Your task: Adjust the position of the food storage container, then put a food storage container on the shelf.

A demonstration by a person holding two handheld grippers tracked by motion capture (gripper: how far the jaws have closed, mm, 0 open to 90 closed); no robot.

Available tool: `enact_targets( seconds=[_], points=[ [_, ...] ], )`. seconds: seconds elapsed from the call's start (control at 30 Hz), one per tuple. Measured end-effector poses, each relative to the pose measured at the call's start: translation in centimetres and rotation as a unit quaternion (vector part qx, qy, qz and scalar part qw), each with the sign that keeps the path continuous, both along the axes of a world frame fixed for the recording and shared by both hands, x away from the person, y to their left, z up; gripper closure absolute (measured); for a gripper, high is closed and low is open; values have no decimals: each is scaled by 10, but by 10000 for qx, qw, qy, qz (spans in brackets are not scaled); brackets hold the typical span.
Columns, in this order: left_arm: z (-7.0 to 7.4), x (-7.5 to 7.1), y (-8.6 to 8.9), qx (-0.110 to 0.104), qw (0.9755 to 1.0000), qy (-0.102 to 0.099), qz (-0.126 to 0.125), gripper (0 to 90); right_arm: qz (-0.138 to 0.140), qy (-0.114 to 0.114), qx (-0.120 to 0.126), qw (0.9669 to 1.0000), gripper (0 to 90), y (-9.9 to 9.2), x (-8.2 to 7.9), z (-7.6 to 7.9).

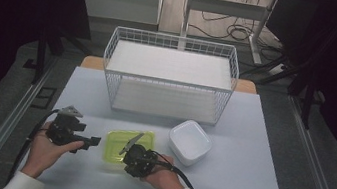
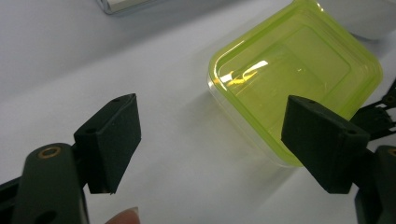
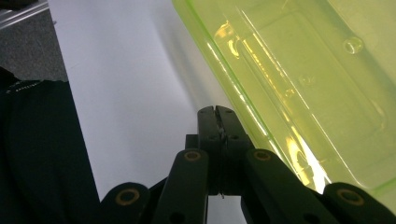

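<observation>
White table [image 1: 255,178], bare at right side and near edge. White wire basket [image 1: 168,81] at the far edge, centred, upright, open front toward the near edge. Two white flat sheets inside: one on the upper level [image 1: 171,64], one on the bottom [image 1: 165,101]. White square container [image 1: 189,142] right of table centre, near the basket's front right corner, not touching it. Wooden board edge [image 1: 246,86] shows behind the far right. Grey floor beyond, with black cables [image 1: 231,30] and a pale desk frame [image 1: 230,7].

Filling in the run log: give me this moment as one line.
left tool: open, beside yellow-green lidded container | right tool: shut, empty, at container edge | white container: untouched | wire basket: behind
</observation>
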State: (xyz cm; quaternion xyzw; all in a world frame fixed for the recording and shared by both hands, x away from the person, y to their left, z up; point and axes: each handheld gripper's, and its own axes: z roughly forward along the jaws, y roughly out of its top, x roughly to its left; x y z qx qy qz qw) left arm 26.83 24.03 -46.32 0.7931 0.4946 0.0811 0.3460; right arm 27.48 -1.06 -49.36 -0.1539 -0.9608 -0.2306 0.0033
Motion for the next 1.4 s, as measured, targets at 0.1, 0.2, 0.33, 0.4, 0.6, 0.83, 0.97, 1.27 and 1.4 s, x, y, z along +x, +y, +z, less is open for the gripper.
enact_targets(
  seconds=[0.1,0.2,0.33,0.4,0.6,0.83,0.97,1.27,1.4],
  points=[
    [0,0,1,-53,10000,-6,23,190,8,-1,125,9999,886,-5,-2,8],
    [1,-1,2,-100,9999,-19,43,188,-52,47,367,9993,886,-18,-5,23],
    [3,-1,4,-173,9998,-47,92,187,-553,-41,707,9960,869,-56,2,48],
    [3,-1,4,-232,9997,-55,107,186,-660,-41,754,9950,858,-62,4,50],
    [5,0,4,-388,9991,-68,169,178,-1509,-8,1197,9813,417,-102,17,64],
    [5,0,3,-429,9989,-68,166,173,-1989,55,1479,9688,264,-118,28,69],
    [5,-1,3,-405,9990,-65,158,167,-1972,76,1526,9684,245,-117,28,69],
    [5,-5,2,-401,9991,-69,146,155,-1970,176,1472,9691,221,-110,30,67],
    [6,-6,2,-476,9988,-42,133,155,-2031,228,1511,9672,227,-110,30,67]
  ],
)
